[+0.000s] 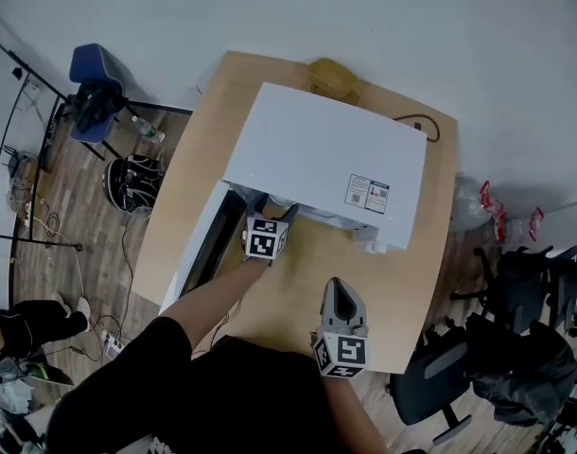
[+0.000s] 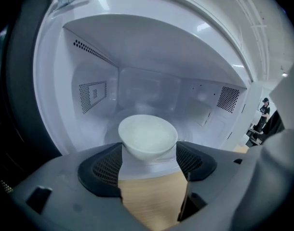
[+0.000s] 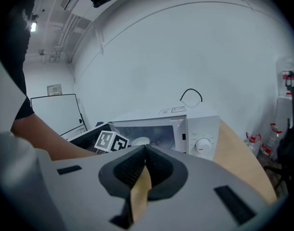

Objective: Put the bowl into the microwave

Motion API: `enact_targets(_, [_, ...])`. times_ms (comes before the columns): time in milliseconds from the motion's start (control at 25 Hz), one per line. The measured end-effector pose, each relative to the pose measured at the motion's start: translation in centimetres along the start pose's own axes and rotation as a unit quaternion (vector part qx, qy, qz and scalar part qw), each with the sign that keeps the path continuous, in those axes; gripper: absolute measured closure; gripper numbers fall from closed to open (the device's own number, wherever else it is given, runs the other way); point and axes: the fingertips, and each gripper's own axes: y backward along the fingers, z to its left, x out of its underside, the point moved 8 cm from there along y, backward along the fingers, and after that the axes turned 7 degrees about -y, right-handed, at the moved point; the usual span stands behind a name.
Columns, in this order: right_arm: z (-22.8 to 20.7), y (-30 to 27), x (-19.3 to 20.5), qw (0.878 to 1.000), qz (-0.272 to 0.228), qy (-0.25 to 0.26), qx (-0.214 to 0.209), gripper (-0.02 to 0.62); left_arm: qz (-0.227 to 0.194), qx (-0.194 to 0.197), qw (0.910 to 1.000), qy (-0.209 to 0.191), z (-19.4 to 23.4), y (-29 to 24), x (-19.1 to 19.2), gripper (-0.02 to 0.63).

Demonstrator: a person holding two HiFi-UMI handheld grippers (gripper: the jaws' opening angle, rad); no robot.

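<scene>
A white bowl [image 2: 148,134] sits between the tips of my left gripper [image 2: 148,158], whose pads touch its sides; it is held at the mouth of the microwave cavity [image 2: 152,85]. In the head view the white microwave [image 1: 326,159] stands on the wooden table [image 1: 402,282] with its door [image 1: 199,249] swung open to the left, and the left gripper [image 1: 269,211] reaches into the opening. My right gripper [image 1: 338,296] hangs over the table's near side, shut and empty. From the right gripper view [image 3: 145,150] the bowl [image 3: 141,141] shows inside the microwave [image 3: 185,129].
A yellow object [image 1: 332,76] and a black cable [image 1: 416,123] lie behind the microwave. A blue chair [image 1: 92,88] stands at the far left, and black office chairs [image 1: 515,329] crowd the table's right side. The microwave's dial [image 3: 203,146] faces the right gripper.
</scene>
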Motion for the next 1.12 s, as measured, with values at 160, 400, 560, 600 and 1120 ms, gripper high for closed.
enact_targets(160, [-0.5, -0.2, -0.1, 1.000, 0.002, -0.004, 0.004, 0.535, 0.003, 0.006, 1.0000, 0.000, -0.2, -1.0, -0.4, 0.255])
enact_targets(400, [-1.6, -0.8, -0.5, 1.000, 0.002, 0.000, 0.009, 0.535, 0.000, 0.011, 0.9999, -0.001, -0.5, -2.8, -1.2, 0.255])
enact_targets(560, [-2.5, -0.8, -0.9, 1.000, 0.001, 0.001, 0.016, 0.535, 0.002, 0.017, 0.9998, 0.004, -0.8, -3.9, -1.8, 0.255])
enact_targets(600, [-2.8, -0.8, -0.9, 1.000, 0.000, -0.001, 0.019, 0.535, 0.003, 0.019, 0.9998, 0.008, -0.9, -4.2, -1.8, 0.255])
enact_targets(1120, [-2.7, 0.9, -1.0, 1.000, -0.006, 0.013, 0.028, 0.534, 0.002, 0.043, 0.9990, -0.016, -0.6, -3.7, -1.9, 0.255])
